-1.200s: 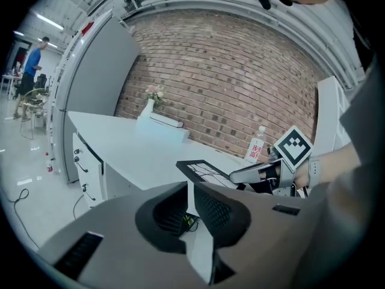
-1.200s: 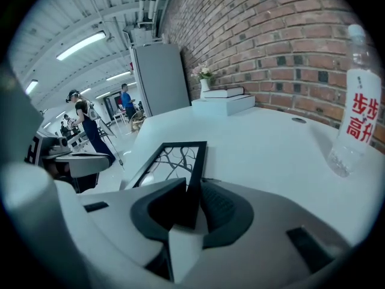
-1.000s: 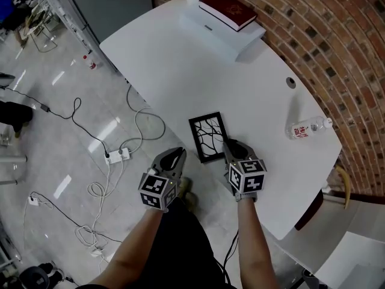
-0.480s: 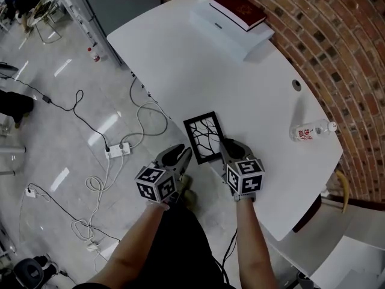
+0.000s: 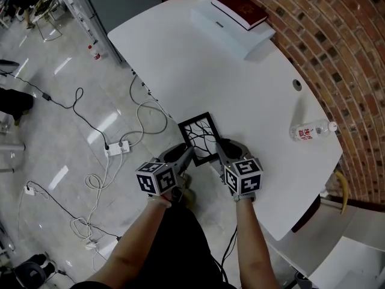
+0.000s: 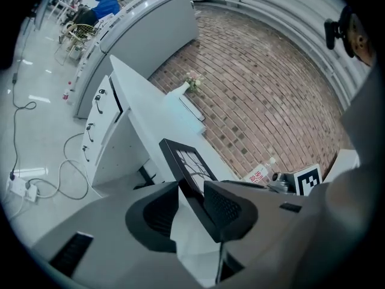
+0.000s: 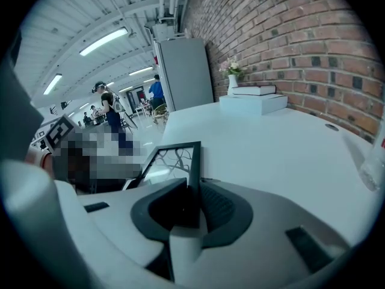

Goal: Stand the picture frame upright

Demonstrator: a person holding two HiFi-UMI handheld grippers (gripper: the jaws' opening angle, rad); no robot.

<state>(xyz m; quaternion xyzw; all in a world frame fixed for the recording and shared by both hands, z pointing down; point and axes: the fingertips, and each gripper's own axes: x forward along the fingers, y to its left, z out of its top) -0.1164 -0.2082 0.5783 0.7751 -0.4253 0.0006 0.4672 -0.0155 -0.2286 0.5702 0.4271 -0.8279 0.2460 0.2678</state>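
The picture frame (image 5: 198, 136) is black with a branch drawing and sits tilted at the near edge of the white table (image 5: 240, 83). My right gripper (image 5: 221, 149) is shut on the frame's near right edge; in the right gripper view the frame (image 7: 172, 160) rises from between the jaws of the right gripper (image 7: 192, 206). My left gripper (image 5: 186, 156) is at the near left corner with its jaws opening. In the left gripper view the frame (image 6: 187, 163) rests against the right pad of the left gripper (image 6: 192, 206), with a gap to the left pad.
A dark red book (image 5: 239, 8) lies on a white box (image 5: 231, 27) at the table's far end. A water bottle (image 5: 310, 130) lies on its side at the right, near a cable hole (image 5: 296, 84). Cables and a power strip (image 5: 114, 152) lie on the floor left.
The left gripper has moved right to the frame's near left corner and its jaws have spread. The frame has shifted a little left and turned. The right gripper keeps its hold.
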